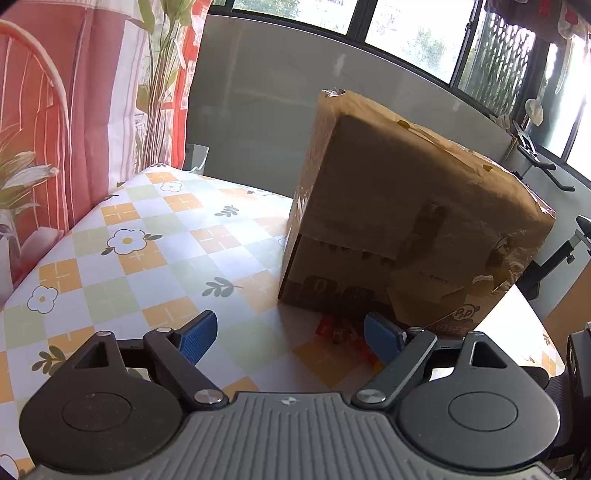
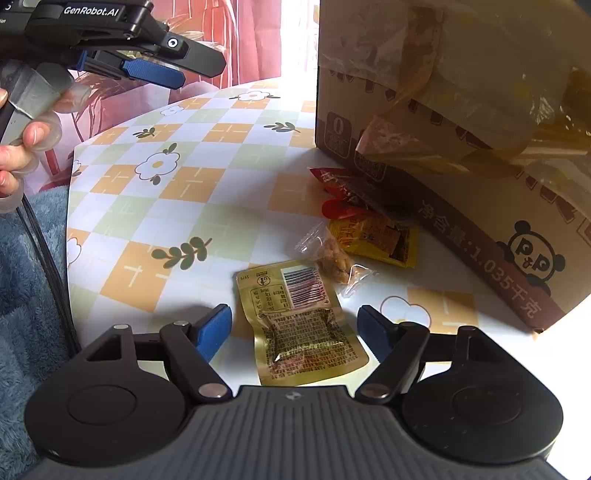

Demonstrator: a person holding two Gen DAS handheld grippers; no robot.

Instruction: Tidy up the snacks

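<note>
A taped cardboard box (image 1: 413, 221) stands on the flowered tablecloth (image 1: 155, 236); it also fills the right of the right wrist view (image 2: 461, 147). Snack packets lie beside its base: a gold packet (image 2: 299, 325) face down, a clear bag of nuts (image 2: 332, 254), a yellow packet (image 2: 376, 236) and red packets (image 2: 340, 192), the red ones also in the left wrist view (image 1: 340, 332). My right gripper (image 2: 293, 325) is open, its jaws either side of the gold packet, just above it. My left gripper (image 1: 290, 338) is open and empty, above the table near the box; it also shows in the right wrist view (image 2: 155, 72).
Red curtains and a plant (image 1: 155, 74) stand behind the table's far edge. A grey wall and windows (image 1: 406, 33) are behind the box. A blue fleece sleeve (image 2: 26, 295) lies at the table's near left edge.
</note>
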